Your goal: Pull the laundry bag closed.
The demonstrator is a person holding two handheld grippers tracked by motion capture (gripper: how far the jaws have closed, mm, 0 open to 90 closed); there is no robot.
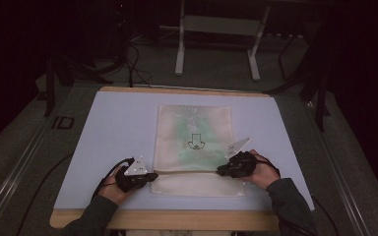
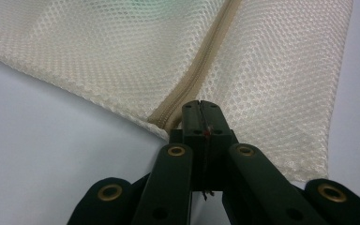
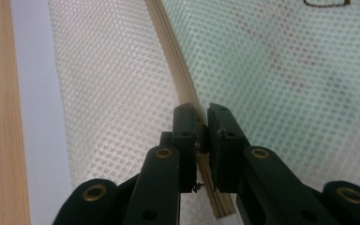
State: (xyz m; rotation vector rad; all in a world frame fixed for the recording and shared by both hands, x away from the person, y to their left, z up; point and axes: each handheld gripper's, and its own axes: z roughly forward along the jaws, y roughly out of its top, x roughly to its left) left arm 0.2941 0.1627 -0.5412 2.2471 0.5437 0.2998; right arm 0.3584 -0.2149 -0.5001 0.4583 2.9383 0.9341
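The room was dim, its edges lost in darkness. A wooden table [image 1: 177,220] under a pale blue mat [image 1: 113,132] stood on grey carpeted floor [image 1: 211,66], with a white metal frame [image 1: 216,39] behind it and dark cables [image 1: 133,64] trailing nearby.

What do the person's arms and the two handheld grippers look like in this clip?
Both forearms wear dark grey-green long sleeves. The left gripper and right gripper have black bodies, each topped by a pale grey three-cornered plate with small dark marks, and each trails a black cable. Close up, the jaws are black linkage bars with brass-coloured rivets.
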